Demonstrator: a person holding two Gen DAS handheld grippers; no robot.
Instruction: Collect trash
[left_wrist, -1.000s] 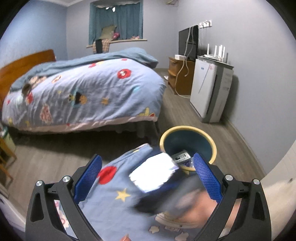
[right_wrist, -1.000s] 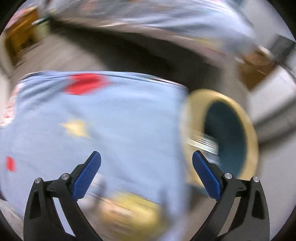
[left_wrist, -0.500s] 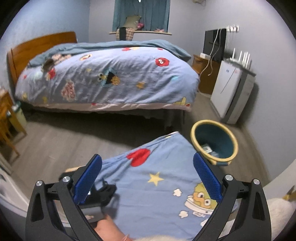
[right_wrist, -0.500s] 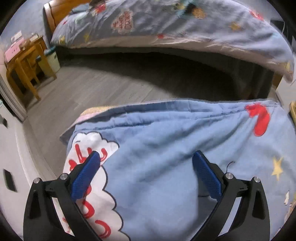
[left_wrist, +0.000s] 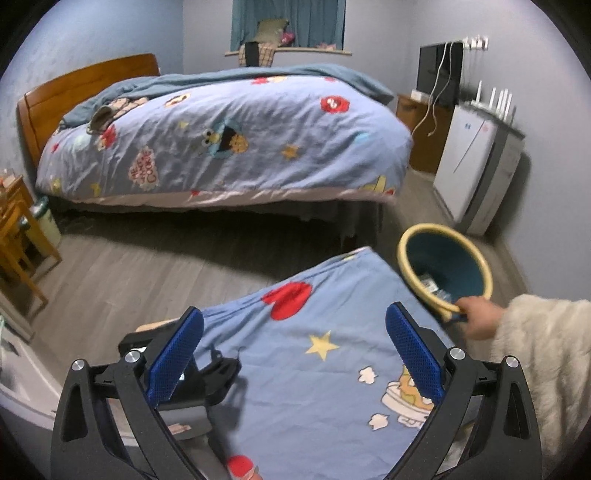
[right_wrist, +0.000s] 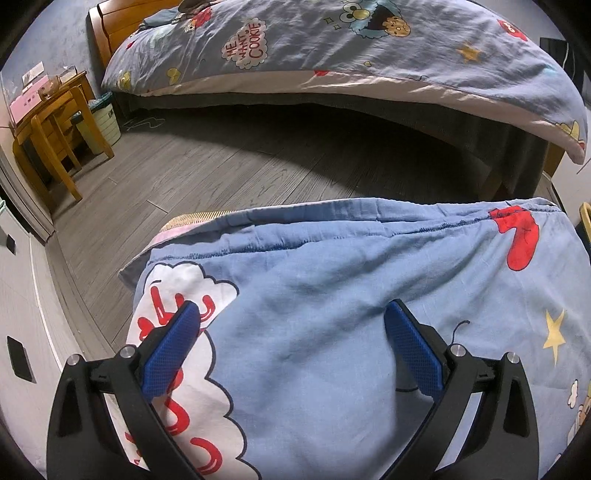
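Observation:
A round bin (left_wrist: 445, 271) with a yellow rim and teal inside stands on the floor to the right of the blue cartoon-print cloth (left_wrist: 317, 354). Bits of trash (left_wrist: 430, 286) lie in it. A hand (left_wrist: 476, 317) in a cream fuzzy sleeve touches its near rim. My left gripper (left_wrist: 295, 354) hangs open above the cloth, nothing between its fingers. My right gripper (right_wrist: 291, 350) is open over the cloth's left part, also holding nothing; its black body (left_wrist: 207, 376) shows behind my left finger. Only a sliver of the bin (right_wrist: 585, 214) shows in the right wrist view.
A bed (left_wrist: 229, 140) with a matching quilt fills the far side, with grey wood floor (right_wrist: 207, 166) between it and the cloth. A wooden table and chair (right_wrist: 55, 125) and a small white bin (right_wrist: 105, 122) stand at left. A white appliance (left_wrist: 476, 162) lines the right wall.
My right gripper has swung from the bin to the cloth's left part. The left view has turned left and pulled back. A hand now touches the bin's rim.

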